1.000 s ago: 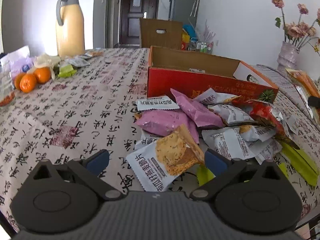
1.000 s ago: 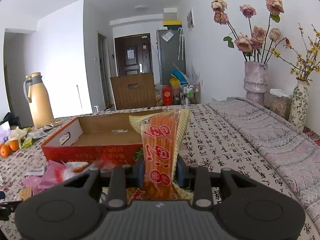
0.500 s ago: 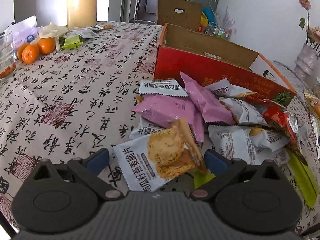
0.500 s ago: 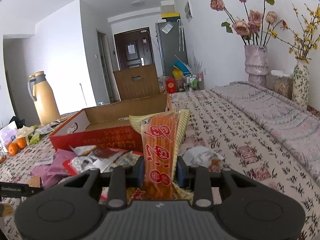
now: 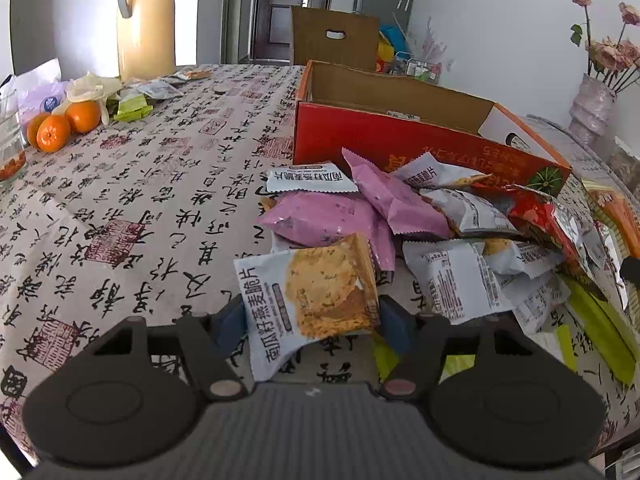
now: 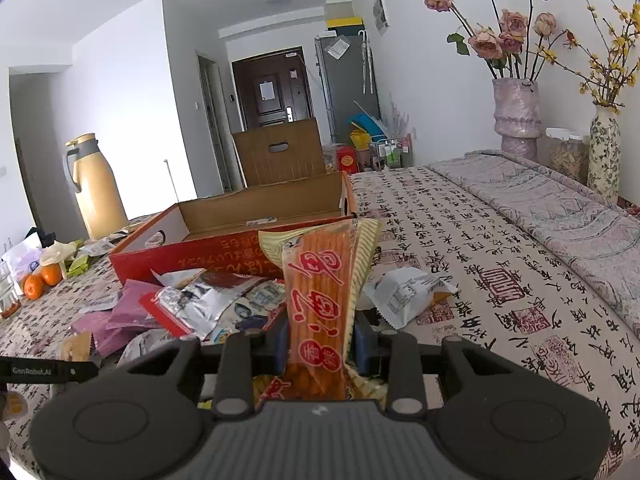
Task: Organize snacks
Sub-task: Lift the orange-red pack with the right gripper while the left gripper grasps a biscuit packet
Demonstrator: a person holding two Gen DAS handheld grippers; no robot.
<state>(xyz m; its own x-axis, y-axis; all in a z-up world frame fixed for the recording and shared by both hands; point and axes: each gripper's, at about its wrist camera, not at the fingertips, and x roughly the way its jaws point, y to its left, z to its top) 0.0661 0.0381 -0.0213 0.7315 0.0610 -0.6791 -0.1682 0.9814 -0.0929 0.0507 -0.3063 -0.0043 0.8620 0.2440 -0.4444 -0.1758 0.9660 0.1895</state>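
Observation:
A red cardboard box point(image 5: 400, 144) stands open on the table, also in the right wrist view point(image 6: 224, 248). A pile of snack packets point(image 5: 400, 216) lies in front of it, pink, white and red ones. My left gripper point(image 5: 312, 320) has its jaws closed in on a white oat-crisp packet point(image 5: 312, 292), which sits between the pads. My right gripper point(image 6: 320, 344) is shut on a long orange snack packet point(image 6: 318, 280) and holds it upright above the table, near the pile point(image 6: 192, 304).
A yellow thermos jug point(image 5: 146, 20) and oranges point(image 5: 60, 124) stand at the far left. Vases with flowers point(image 6: 516, 116) stand at the right. A loose white packet point(image 6: 404, 288) lies right of the orange one. A cardboard chair back point(image 6: 280, 152) is behind the box.
My left gripper's jaws have narrowed around the oat-crisp packet. My right gripper has drawn back and lower with the orange packet, bringing the pile into view.

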